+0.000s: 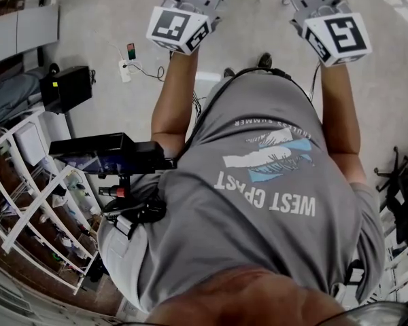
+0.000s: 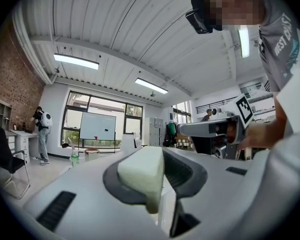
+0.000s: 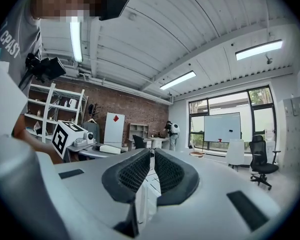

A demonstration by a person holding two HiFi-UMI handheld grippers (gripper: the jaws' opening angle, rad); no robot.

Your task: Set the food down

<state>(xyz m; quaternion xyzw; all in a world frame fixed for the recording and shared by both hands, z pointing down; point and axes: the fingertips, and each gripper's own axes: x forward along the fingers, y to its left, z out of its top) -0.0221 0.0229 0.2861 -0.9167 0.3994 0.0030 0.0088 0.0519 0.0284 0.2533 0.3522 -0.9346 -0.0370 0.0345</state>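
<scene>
Pale floor (image 1: 109,19) and a ribbed white ceiling (image 2: 115,29) bound an open office with one brick wall (image 3: 125,109). Item under inspection: the food (image 2: 140,171), a pale greenish-white block with a sloped top. It sits pinched between the dark ribbed pads of the left gripper (image 2: 152,173), and its lower edge hangs below them. The block is held in the air in front of the person, on no surface. Alongside, the right gripper (image 3: 151,171) has its pads drawn together to a thin slit, empty. Head view shows the left marker cube (image 1: 178,29) and the right marker cube (image 1: 338,38) just ahead of the person's forearms. Below them is the person's grey printed T-shirt (image 1: 258,202). Further out: white shelving (image 1: 34,202) at the person's left and a power strip (image 1: 124,70) on the floor. At the far windows stand a whiteboard (image 3: 222,127) and an office chair (image 3: 260,159) — a second person with a white backpack (image 2: 41,129) stands at a desk near the brick wall.
</scene>
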